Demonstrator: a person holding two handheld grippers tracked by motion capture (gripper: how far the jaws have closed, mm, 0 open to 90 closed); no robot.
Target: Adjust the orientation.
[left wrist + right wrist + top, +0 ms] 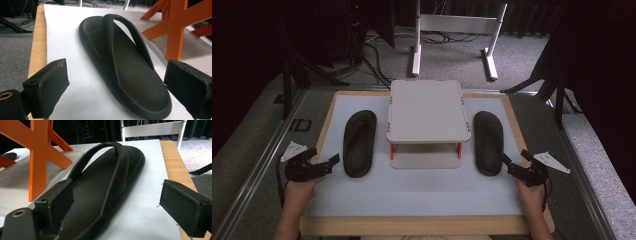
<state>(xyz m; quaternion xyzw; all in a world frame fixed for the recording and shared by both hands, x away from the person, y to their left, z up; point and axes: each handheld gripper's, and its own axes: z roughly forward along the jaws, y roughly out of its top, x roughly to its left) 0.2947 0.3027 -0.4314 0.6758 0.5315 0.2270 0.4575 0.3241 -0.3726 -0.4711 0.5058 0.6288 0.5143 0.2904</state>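
Both pairs of jaws stand wide apart and grasp nothing: the left gripper (323, 164) at lower left points at the heel of the left slipper (359, 142), and the right gripper (515, 162) at lower right points at the right slipper (488, 141) (both lie flat on the white board (412, 192)). Each hand comes in from the bottom edge, turned slightly inward. The gripper views show the orange legs (176, 30) of the small shelf (428, 107), mostly hidden from the high view.

Open right claw (120, 202) faces black sandal (107, 185).
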